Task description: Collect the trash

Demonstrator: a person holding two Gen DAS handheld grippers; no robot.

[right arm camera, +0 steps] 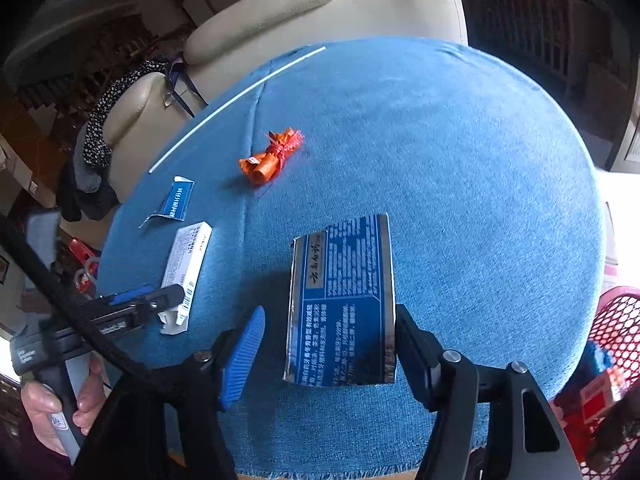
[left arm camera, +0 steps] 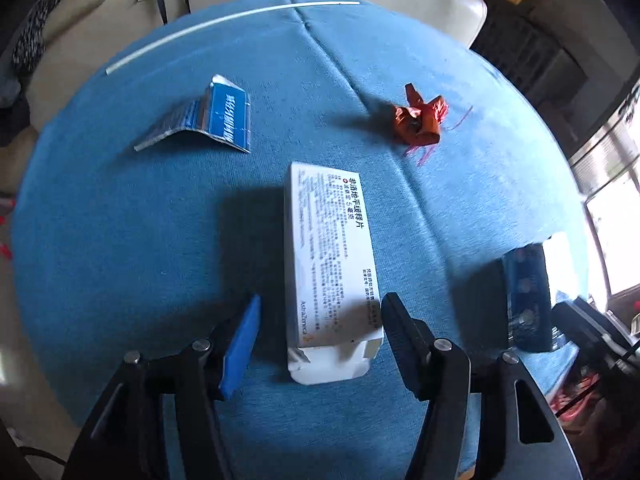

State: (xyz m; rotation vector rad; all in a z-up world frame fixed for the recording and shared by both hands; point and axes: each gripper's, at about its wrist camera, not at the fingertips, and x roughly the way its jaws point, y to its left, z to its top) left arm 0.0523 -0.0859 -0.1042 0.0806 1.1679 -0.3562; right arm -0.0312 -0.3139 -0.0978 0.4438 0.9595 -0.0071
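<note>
Currently, inv.: left tool (left arm camera: 320,312) open astride white carton (left arm camera: 332,264), right tool (right arm camera: 328,332) open w/ blue carton (right arm camera: 344,304) betw. fingers, one pad maybe touching; both flat on surface (right arm camera: 460,180), prob. light, crushable; pinch long sides gently.

Home living room: cream leather armchair (right arm camera: 320,12), blue-clothed table (right arm camera: 480,160).
</note>
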